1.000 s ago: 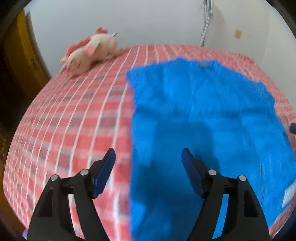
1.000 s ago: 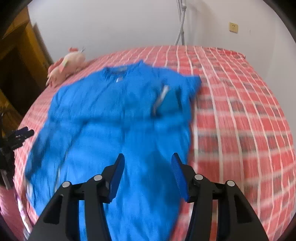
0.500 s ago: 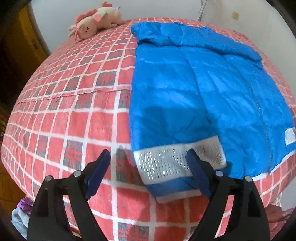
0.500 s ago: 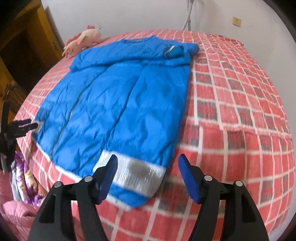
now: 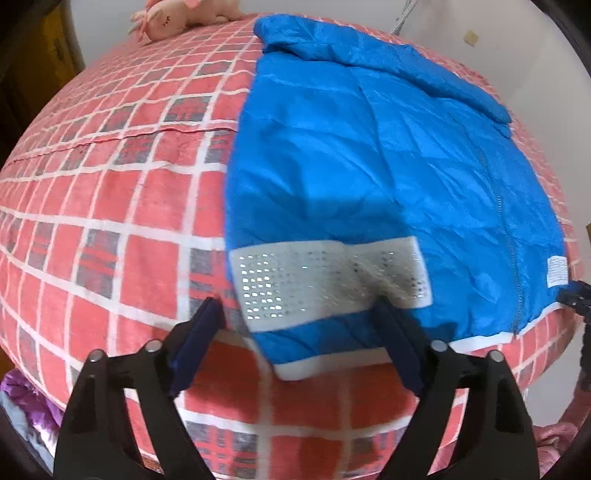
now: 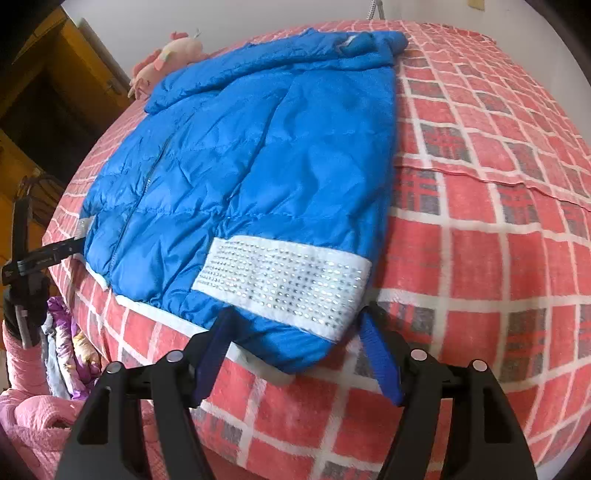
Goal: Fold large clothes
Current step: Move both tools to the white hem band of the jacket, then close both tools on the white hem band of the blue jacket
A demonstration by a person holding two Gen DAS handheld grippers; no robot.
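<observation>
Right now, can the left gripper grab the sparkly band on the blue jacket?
Probably yes. The left gripper is open with its fingers either side of the jacket's near corner, just below the sparkly band. Nothing lies on that corner or between the fingers and the band.

bed (image 5: 110, 206) – red plaid | plush toy (image 5: 177, 16) – far edge | pink blanket (image 6: 33, 417)
</observation>
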